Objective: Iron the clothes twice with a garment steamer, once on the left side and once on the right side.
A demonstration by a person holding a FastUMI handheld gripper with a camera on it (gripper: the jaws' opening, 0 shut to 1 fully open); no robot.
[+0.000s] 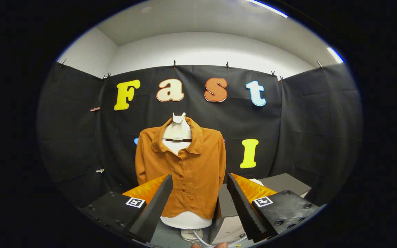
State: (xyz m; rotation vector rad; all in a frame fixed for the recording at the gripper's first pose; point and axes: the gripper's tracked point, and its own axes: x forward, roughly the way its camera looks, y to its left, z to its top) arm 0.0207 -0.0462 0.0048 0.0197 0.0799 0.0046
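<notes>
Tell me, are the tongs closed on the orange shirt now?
No. The tongs stand open with nothing between their fingers, and the orange shirt hangs on its mannequin beyond them, untouched.

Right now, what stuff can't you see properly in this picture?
- Gripper view: the gripper is open and holds nothing; its fingers cover the lower corners of the orange shirt.
- The grey box beside the mannequin is partly behind a finger, so I cannot tell what it is.
- The white cord below the shirt is cut off by the picture's edge.
- The shirt's back faces away.
</notes>
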